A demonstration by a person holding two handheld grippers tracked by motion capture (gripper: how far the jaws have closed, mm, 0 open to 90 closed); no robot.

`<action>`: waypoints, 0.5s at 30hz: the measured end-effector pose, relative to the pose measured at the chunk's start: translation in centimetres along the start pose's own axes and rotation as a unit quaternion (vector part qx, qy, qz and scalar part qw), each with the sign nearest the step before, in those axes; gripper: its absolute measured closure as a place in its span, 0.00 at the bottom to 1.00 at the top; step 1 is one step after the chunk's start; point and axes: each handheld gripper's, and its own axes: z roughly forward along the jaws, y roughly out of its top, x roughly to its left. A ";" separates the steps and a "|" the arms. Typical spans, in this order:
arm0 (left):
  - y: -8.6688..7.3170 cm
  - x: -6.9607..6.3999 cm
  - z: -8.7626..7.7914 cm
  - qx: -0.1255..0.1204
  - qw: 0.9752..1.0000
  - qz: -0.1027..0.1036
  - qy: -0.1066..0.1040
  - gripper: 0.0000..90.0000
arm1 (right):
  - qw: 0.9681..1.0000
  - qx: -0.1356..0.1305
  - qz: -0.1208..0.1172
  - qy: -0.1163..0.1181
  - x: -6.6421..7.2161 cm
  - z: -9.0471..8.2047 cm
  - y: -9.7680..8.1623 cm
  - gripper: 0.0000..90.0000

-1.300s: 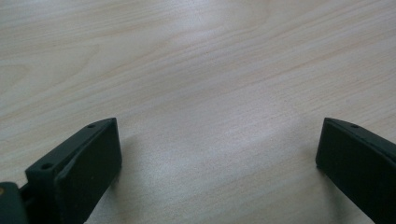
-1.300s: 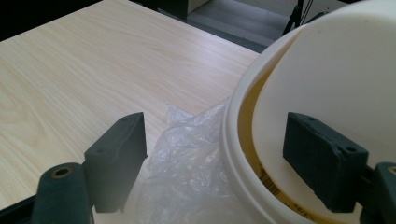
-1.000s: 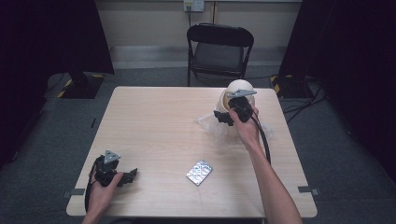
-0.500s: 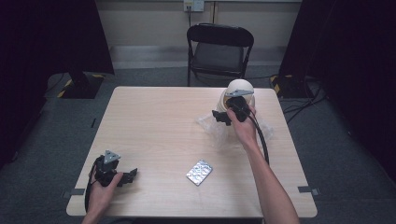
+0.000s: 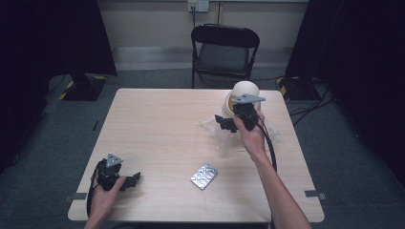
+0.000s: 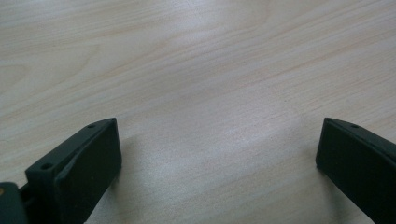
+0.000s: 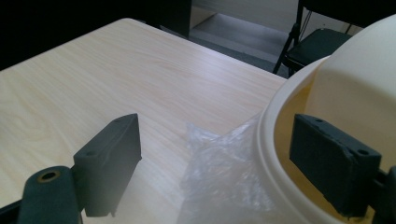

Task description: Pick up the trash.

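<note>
A cream dome-shaped bowl (image 5: 244, 92) lies tipped at the table's far right, its opening towards the camera, on a crumpled clear plastic bag (image 5: 220, 135). My right gripper (image 5: 225, 123) is open at the bowl's mouth. In the right gripper view the bowl's rim (image 7: 276, 140) and the plastic bag (image 7: 224, 177) sit between the jaws of the right gripper (image 7: 222, 172), and one jaw looks to be inside the bowl. My left gripper (image 5: 132, 180) rests open on the near left of the table; nothing but bare wood lies between the jaws of the left gripper (image 6: 217, 163).
A silver blister pack (image 5: 204, 176) lies flat on the wooden table (image 5: 157, 124), near the front and right of centre. A black folding chair (image 5: 224, 50) stands behind the far edge. Dark curtains hang on both sides.
My right gripper has shifted slightly left and towards the person along the bowl's mouth. The left gripper has stayed put.
</note>
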 end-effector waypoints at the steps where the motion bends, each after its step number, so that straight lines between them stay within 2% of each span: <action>1: 0.0 0.0 0.0 0.000 1.000 0.000 0.000 0.00 | 1.000 -0.002 0.000 0.003 0.3 -0.4 -0.1 0.18; 5: 0.0 0.0 0.0 0.000 1.000 0.000 0.000 0.00 | 1.000 0.000 -0.001 0.016 1.4 -1.8 -1.1 0.18; 7: 0.0 0.0 0.0 0.000 1.000 0.000 0.000 0.00 | 1.000 -0.004 0.010 0.026 1.9 -2.4 -2.1 0.17; 9: 0.0 0.0 0.0 0.000 1.000 -0.001 0.000 0.00 | 0.999 0.006 0.013 0.037 2.6 -2.6 -3.3 0.16; 11: 0.0 0.0 0.0 0.000 1.000 0.000 0.000 0.00 | 0.999 0.025 0.000 0.043 3.6 -2.6 -4.5 0.16; 15: 0.0 0.0 0.0 0.000 1.000 -0.001 0.000 0.00 | 0.997 0.046 -0.003 0.067 5.5 -2.4 -7.1 0.16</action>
